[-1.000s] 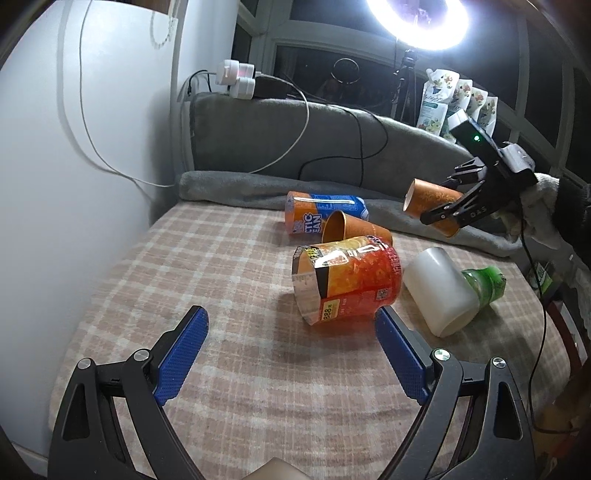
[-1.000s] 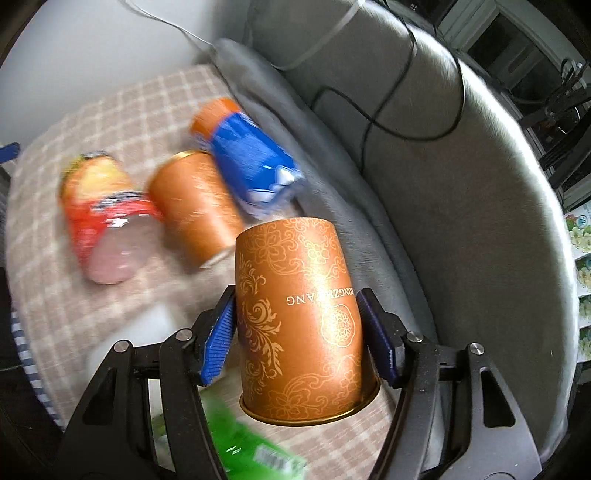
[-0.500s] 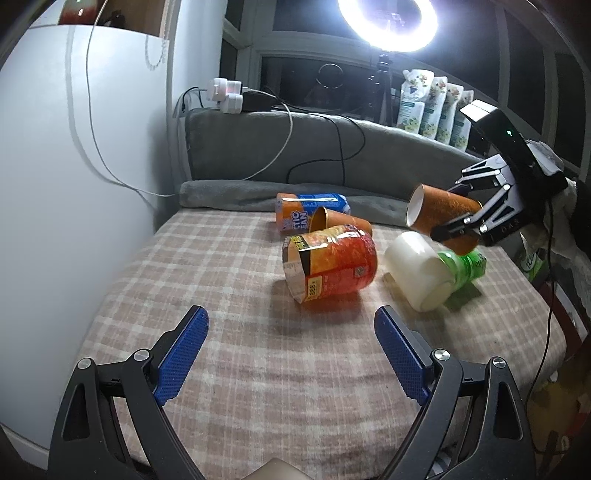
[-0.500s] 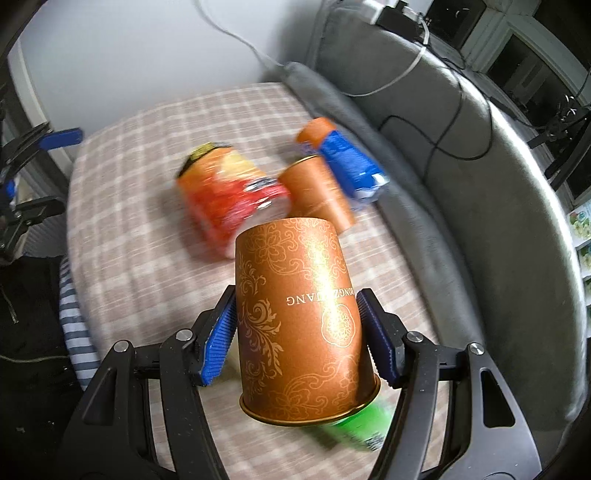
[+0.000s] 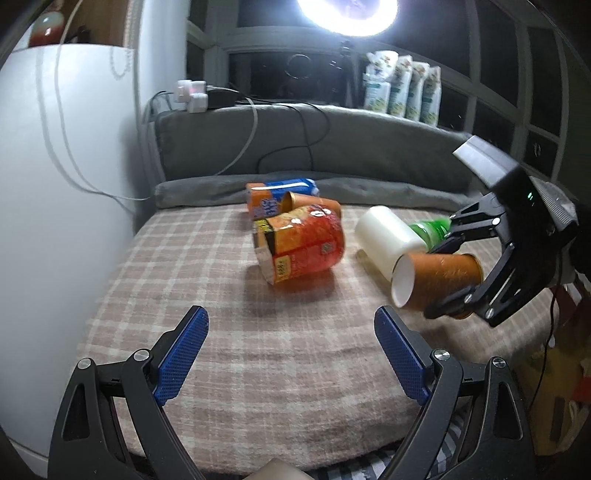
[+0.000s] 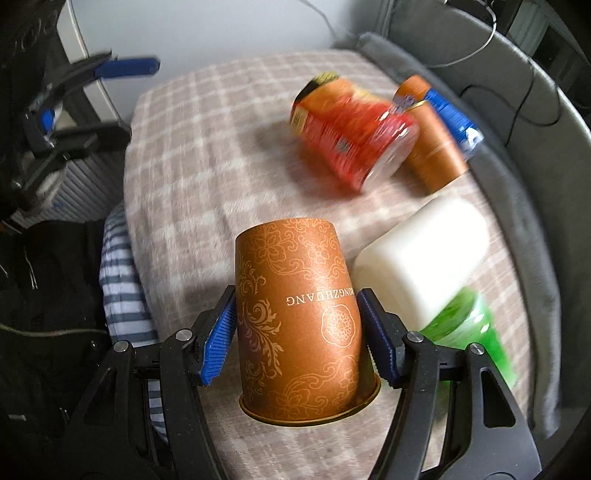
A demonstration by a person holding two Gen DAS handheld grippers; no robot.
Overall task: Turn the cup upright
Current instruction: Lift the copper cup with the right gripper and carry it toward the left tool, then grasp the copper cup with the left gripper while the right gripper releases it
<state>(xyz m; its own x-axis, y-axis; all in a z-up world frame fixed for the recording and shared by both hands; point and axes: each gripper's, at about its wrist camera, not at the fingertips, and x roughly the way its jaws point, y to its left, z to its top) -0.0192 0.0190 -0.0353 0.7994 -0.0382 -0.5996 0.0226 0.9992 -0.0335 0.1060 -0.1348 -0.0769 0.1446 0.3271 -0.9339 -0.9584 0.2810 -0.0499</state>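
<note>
Left wrist view: left claw (image 5: 291, 354) has its blue pads wide apart, holding nothing, low over the checked blanket (image 5: 221, 295). Right claw (image 5: 454, 273) comes in from the right side, clamped on the orange paper cup (image 5: 439, 277), which is held on its side off the blanket, white open mouth facing left. Just behind it lies a white bottle (image 5: 388, 240) with a green bottle (image 5: 430, 229) at its far end. Mid-blanket lies an orange-red noodle tub (image 5: 303, 245) on its side; behind it, a second orange cup (image 5: 314, 201) and a blue-orange packet (image 5: 277, 194). Ring lamp (image 5: 347, 14) glares on top.

Right wrist view: right claw (image 6: 299, 328) pads press both sides of the cup (image 6: 299, 314), printed text upside down, wide rim nearest the camera. White bottle (image 6: 424, 251) and green bottle (image 6: 472, 332) lie just right of it. Noodle tub (image 6: 351, 129) blurred beyond; left claw (image 6: 92, 96) at far left
</note>
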